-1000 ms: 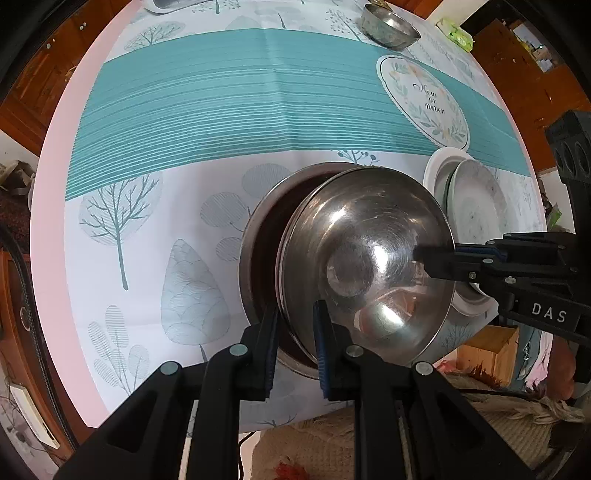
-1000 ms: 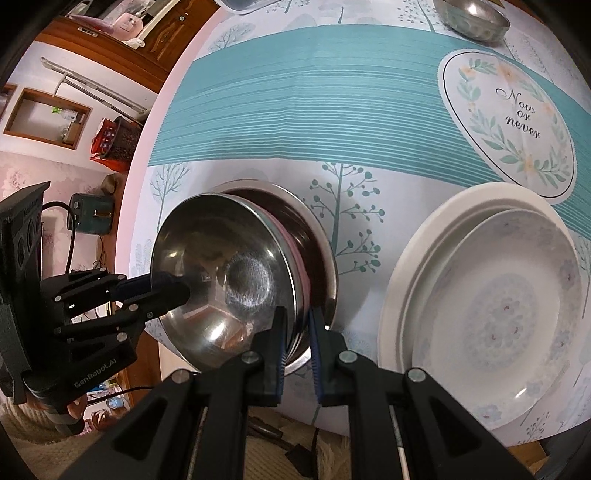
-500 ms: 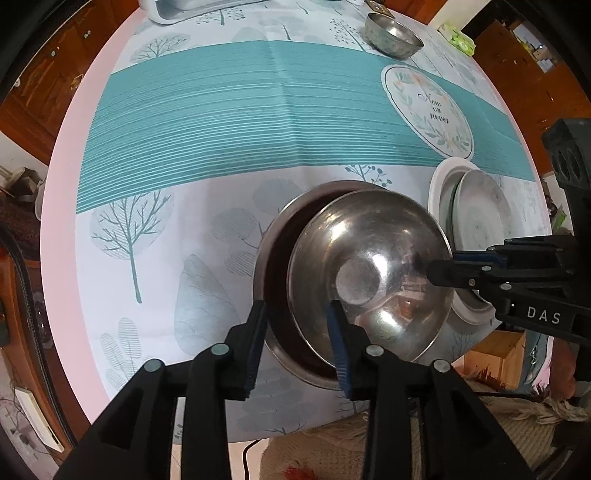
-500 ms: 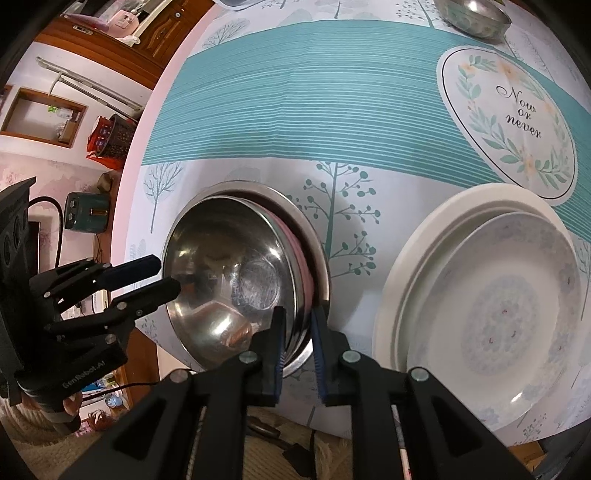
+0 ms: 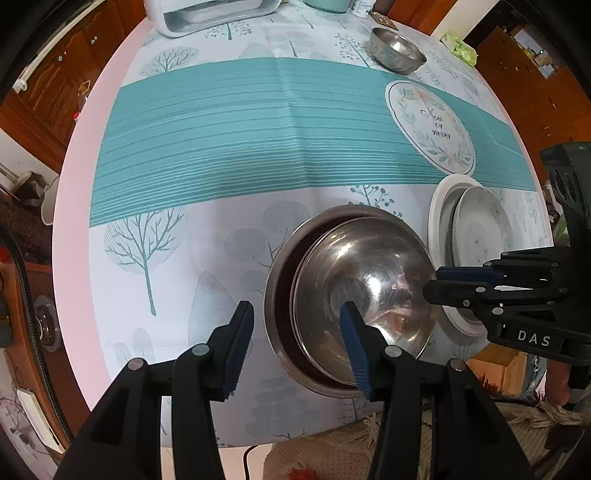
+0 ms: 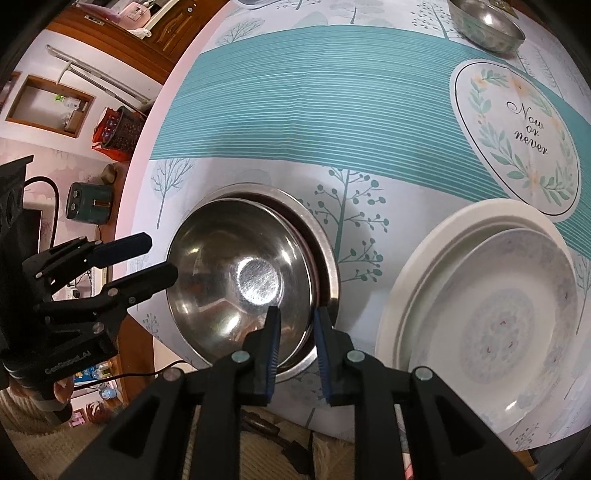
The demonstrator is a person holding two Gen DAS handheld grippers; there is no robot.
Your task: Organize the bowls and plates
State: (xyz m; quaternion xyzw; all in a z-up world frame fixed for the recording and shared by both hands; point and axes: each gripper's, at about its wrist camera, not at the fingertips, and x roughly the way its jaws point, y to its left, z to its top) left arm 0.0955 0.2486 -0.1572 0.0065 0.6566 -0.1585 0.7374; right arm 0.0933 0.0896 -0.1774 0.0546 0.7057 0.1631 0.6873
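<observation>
- Steel bowl [image 5: 364,284] sits inside a bigger steel bowl [image 5: 280,273], tipped toward one side, near the table's front edge.
- Two plates sit just beside the bowls: a patterned plate [image 6: 498,325] lies on a bigger white plate [image 6: 417,251], pushed off to one side of it.
- A small steel bowl [image 5: 397,50] is far off, near the back edge of the table [image 5: 85,184].
- The tablecloth [image 6: 295,96] has blue-green stripes and trees on it. A round picture [image 6: 517,136] printed on it says "Now or never".
- The left gripper [image 5: 295,339] is opening. Its jaws are wide apart, one over the cloth and one over the inner bowl. The bowl rims are between them, but the pads do not squeeze anything.
- The right gripper [image 6: 296,334] is open only a little. The rim of the bowls sits in the thin gap. I cannot tell if the pads touch it.
- In the left view, the right gripper says "DAS" on its side.
- In the right view, the left gripper has small writing, too blurry to read well.
- A white tray [image 5: 210,14] sits at the back edge.
</observation>
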